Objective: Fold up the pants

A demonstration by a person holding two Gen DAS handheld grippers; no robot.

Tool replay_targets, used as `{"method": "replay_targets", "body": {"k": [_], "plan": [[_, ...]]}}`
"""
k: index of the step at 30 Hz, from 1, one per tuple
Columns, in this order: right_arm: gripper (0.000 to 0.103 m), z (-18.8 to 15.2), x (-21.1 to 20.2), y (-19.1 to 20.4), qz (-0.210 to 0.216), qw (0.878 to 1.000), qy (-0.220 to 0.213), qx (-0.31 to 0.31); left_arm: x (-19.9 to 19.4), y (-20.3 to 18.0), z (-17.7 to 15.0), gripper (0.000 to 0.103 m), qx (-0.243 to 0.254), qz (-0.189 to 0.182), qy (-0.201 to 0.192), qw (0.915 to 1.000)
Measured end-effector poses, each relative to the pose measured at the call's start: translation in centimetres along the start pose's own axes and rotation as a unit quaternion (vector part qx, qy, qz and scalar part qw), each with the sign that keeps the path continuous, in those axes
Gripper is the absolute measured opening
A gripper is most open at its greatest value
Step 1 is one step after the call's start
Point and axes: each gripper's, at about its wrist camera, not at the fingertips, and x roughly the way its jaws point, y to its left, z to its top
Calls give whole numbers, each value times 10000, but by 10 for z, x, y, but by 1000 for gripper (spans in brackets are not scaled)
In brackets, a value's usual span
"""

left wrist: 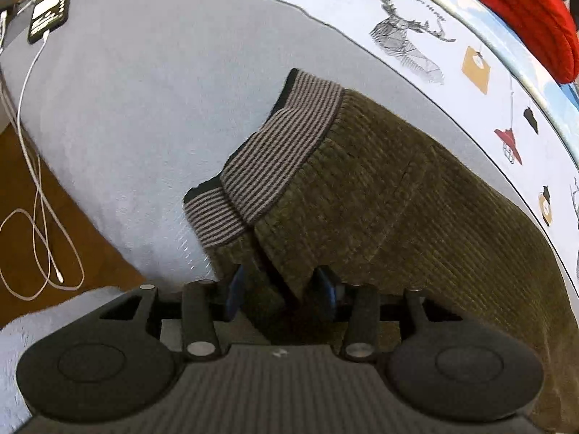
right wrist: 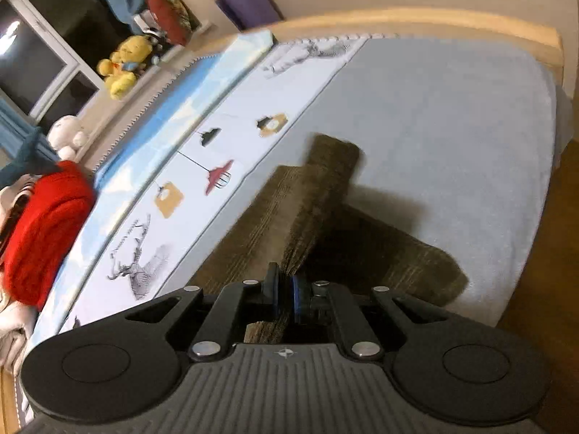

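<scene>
A bed (right wrist: 452, 115) fills most of the room, its pale grey-blue cover stretched flat, with a printed white sheet (left wrist: 416, 29) (deer, lamps and little yellow tags on it) running along the far side. On the grey cover lie the olive corduroy pants (left wrist: 380, 199), folded over on themselves, the striped grey waistband (left wrist: 275, 159) turned toward the open part of the bed. Beyond the printed sheet sits a red knitted bundle (left wrist: 524, 11). A yellow plush toy (right wrist: 125, 61) and a white one (right wrist: 67, 137) sit on the sill by the window. Near the bed's edge a phone (left wrist: 49, 12) lies plugged in, its white cable (left wrist: 39, 217) trailing down onto the brown floor.

The left gripper (left wrist: 282, 289) points steeply down at the waistband end, its blue pads (left wrist: 234, 289) standing apart with corduroy between them, not pinching it. The right gripper (right wrist: 286, 296) is clamped tight on a raised fold of the pants, lifting that edge off the cover.
</scene>
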Motion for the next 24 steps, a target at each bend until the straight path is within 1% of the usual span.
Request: {"method": "replay_targets", "body": {"k": [1, 2, 3, 4, 5, 6, 7, 8, 9, 10, 12, 15, 17, 18, 19, 21, 23, 24], "plan": [[7, 1, 4, -7, -195, 9997, 108, 95, -1, 0, 0, 49, -25, -8, 15, 10000], [7, 2, 16, -12, -535, 9982, 273, 74, -3, 0, -2, 49, -25, -17, 14, 10000], [8, 2, 33, -16, -897, 9947, 501, 2, -5, -2, -2, 49, -1, -23, 8, 10000], [9, 0, 51, -18, -1305, 9882, 794, -138, -8, -5, -4, 50, 44, -26, 10, 10000], [10, -1, 61, -19, -1496, 9840, 933, -258, -12, -7, -7, 51, 79, -28, 18, 10000], [10, -2, 66, -17, -1520, 9837, 921, -270, -17, -11, -9, 55, 128, -59, 3, 9999], [10, -1, 68, -16, -1547, 9839, 862, -247, -24, -15, -13, 63, 156, -121, -42, 9998], [10, 1, 70, -13, -1564, 9840, 828, -222, -30, -19, -17, 67, 153, -204, -86, 9996], [10, 1, 70, -12, -1559, 9843, 795, -212, -37, -24, -23, 75, 175, -350, -131, 9991], [10, 1, 69, -10, -1550, 9846, 775, -215, -43, -30, -27, 79, 205, -465, -168, 9986], [10, -6, 64, -12, -1550, 9847, 773, -171, -54, -43, -38, 79, 279, -689, -196, 9970], [10, -8, 57, -20, -1465, 9861, 777, -76, -66, -68, -60, 82, 394, -1177, -85, 9922], [10, -6, 55, -27, -1365, 9875, 787, 73, -64, -86, -76, 82, 537, -1397, 36, 9887], [10, -9, 46, -27, -1314, 9881, 784, 152, -61, -97, -84, 82, 600, -1505, 122, 9867], [10, -8, 46, -30, -1264, 9885, 790, 237, -55, -107, -93, 82, 636, -1596, 218, 9849], [11, -8, 45, -33, -1183, 9892, 795, 334, -40, -122, -107, 82, 591, -1654, 395, 9837], [11, -8, 44, -35, -1130, 9896, 805, 369, -25, -131, -118, 78, 436, -1603, 473, 9850], [11, -7, 46, -35, -1107, 9898, 815, 372, -18, -133, -121, 72, 321, -1587, 499, 9855]]}}
